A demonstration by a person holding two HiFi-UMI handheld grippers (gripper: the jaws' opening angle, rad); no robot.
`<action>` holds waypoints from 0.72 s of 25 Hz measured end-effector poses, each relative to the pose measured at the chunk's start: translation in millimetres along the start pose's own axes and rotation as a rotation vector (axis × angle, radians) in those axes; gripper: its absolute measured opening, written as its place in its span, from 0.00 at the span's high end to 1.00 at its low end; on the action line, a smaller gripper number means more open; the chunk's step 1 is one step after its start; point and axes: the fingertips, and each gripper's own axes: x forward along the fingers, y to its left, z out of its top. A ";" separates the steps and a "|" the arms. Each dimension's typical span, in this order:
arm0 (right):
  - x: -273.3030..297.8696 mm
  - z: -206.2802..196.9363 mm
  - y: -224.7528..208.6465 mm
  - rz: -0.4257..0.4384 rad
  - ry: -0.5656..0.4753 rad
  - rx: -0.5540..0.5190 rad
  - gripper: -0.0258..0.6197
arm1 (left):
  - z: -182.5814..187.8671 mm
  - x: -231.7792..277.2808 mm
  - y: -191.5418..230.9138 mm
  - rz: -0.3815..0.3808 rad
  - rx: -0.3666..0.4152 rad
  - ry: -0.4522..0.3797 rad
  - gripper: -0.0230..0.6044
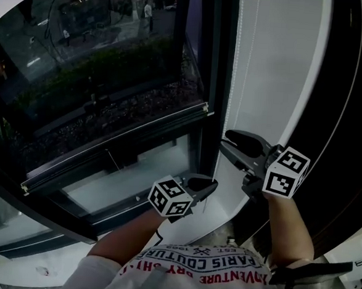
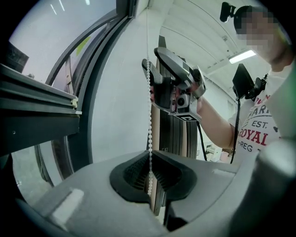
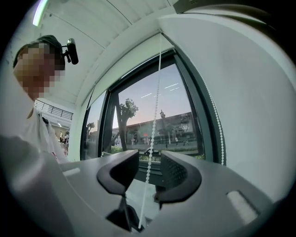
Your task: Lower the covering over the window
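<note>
A white roller blind (image 1: pixel 278 73) hangs beside the dark-framed window (image 1: pixel 100 61). Its white bead chain (image 2: pixel 149 106) drops straight into my left gripper (image 2: pixel 150 178), which is shut on it. In the head view my left gripper (image 1: pixel 210 186) sits low, near the blind's lower edge. My right gripper (image 1: pixel 224 141) is higher on the same chain (image 3: pixel 155 120). Its jaws stand open with the chain running loose between them, touching neither pad. The right gripper (image 2: pixel 151 58) also shows above in the left gripper view. A second strand of the chain (image 3: pixel 215 120) hangs along the blind's edge.
The dark window frame (image 1: pixel 201 80) stands upright just left of the blind. A horizontal rail (image 1: pixel 113 145) crosses the glass. A pale sill (image 1: pixel 36 266) lies below. The person's printed white shirt (image 1: pixel 203 266) fills the bottom of the head view.
</note>
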 end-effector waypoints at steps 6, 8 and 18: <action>7.7 16.0 -9.5 -0.009 -0.035 0.011 0.85 | 0.1 1.2 -2.1 0.002 -0.008 -0.004 0.94; 7.0 18.3 -11.4 -0.006 -0.037 0.011 0.93 | 0.4 2.2 -0.6 0.004 -0.015 -0.005 0.94; -6.6 16.9 -21.1 -0.047 -0.091 0.031 0.94 | 0.5 17.0 8.1 0.004 -0.033 -0.015 0.94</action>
